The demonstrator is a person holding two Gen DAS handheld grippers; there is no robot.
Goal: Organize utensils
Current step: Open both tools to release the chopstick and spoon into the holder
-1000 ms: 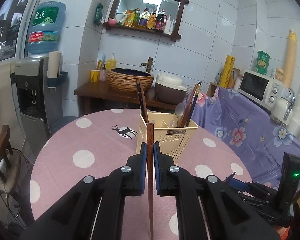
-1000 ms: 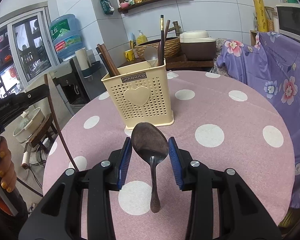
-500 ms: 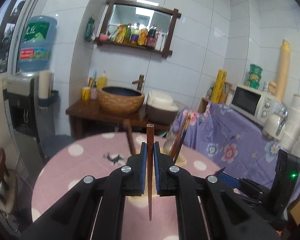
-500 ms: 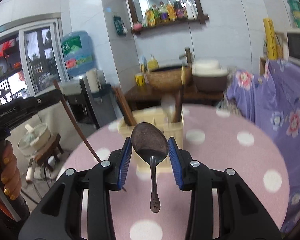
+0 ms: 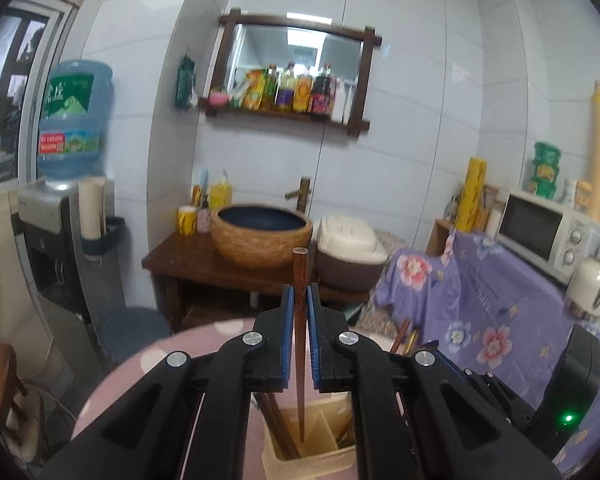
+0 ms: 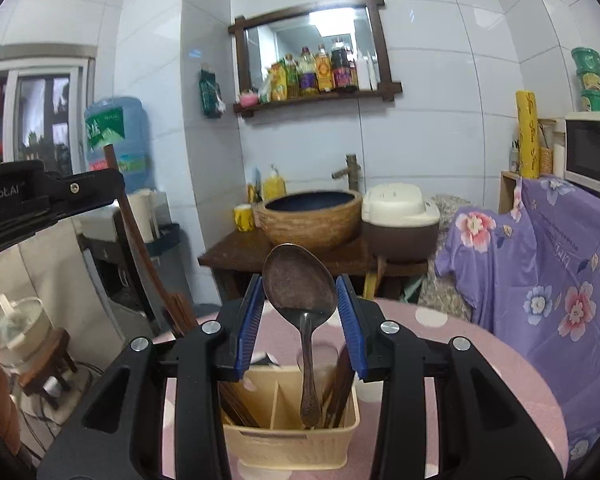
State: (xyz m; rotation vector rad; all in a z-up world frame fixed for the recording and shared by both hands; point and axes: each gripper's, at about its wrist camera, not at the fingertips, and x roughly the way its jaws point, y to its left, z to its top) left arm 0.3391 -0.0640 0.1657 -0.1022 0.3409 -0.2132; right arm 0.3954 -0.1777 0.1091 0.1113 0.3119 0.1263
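I am holding my left tool [image 5: 299, 304] pinched tight on a brown chopstick [image 5: 300, 344], its blue pads pressing the stick from both sides; the stick is standing upright, its top poking above the fingertips and its lower end hanging inside the cream utensil caddy [image 5: 312, 458], in a compartment beside the dark chopsticks already leaning in the caddy's left section. My right tool [image 6: 301, 292] is gripping a dull metal spoon [image 6: 302, 312] by the edges of its bowl, the pads spread only as wide as that bowl; the bowl is pointing up and the handle is hanging straight down into the caddy [image 6: 288, 446], its end dipping into the middle compartment. The caddy is sitting on the pink dotted worktop [image 6: 496, 364], away from its far edge, directly below both tools. In the right wrist view my left tool [image 6: 116, 178] is showing at the left with its chopstick [image 6: 134, 236] slanting down toward the caddy.
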